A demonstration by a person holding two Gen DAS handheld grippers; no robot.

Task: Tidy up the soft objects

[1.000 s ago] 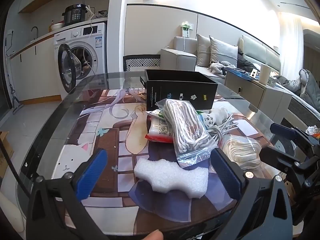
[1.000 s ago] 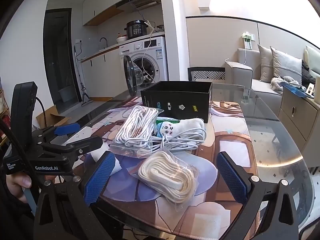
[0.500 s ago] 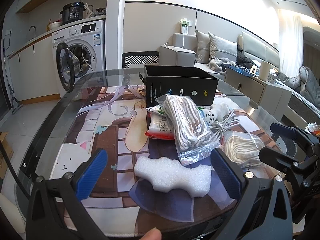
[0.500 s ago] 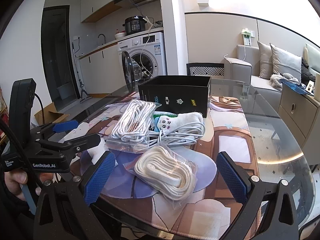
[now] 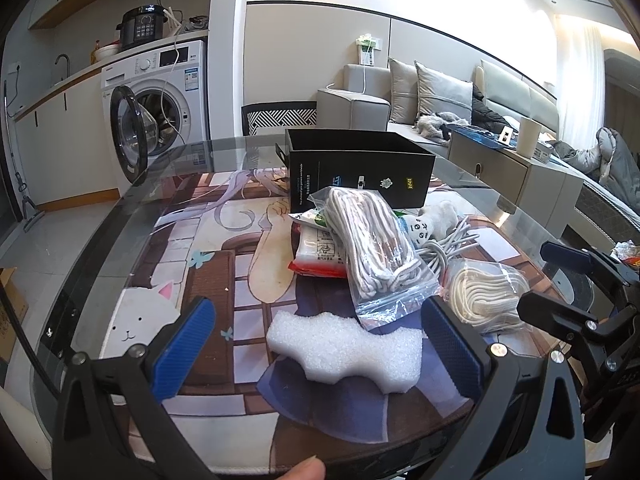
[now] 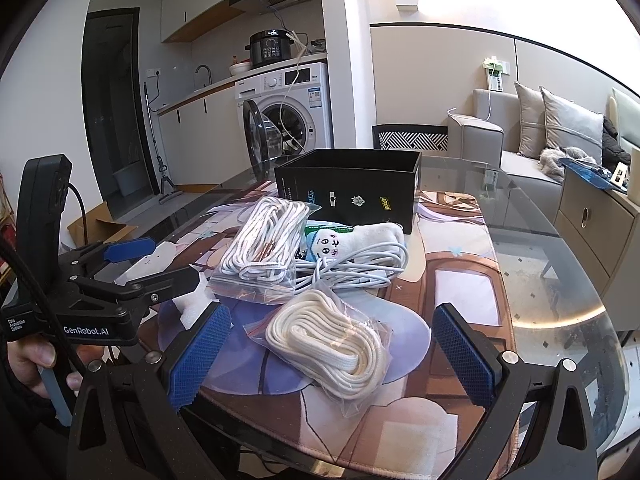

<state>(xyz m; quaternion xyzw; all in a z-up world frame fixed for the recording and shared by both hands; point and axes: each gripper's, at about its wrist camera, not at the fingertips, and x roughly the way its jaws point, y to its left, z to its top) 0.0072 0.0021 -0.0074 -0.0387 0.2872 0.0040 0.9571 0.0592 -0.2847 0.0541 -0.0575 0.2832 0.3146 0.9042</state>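
My left gripper gapes wide around the foam block, not gripping. My right gripper hangs wide and empty over the bagged cord.

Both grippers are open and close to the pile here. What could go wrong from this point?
The left gripper may crush or push away the light foam block. The bagged striped rope overlaps the foam and the loose grey cable, so lifting one could drag others. The right gripper might slip on the slick bag of cream cord.

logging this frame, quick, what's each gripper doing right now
left gripper: open, empty, white foam block between its fingers
right gripper: open, empty, over bagged cream cord
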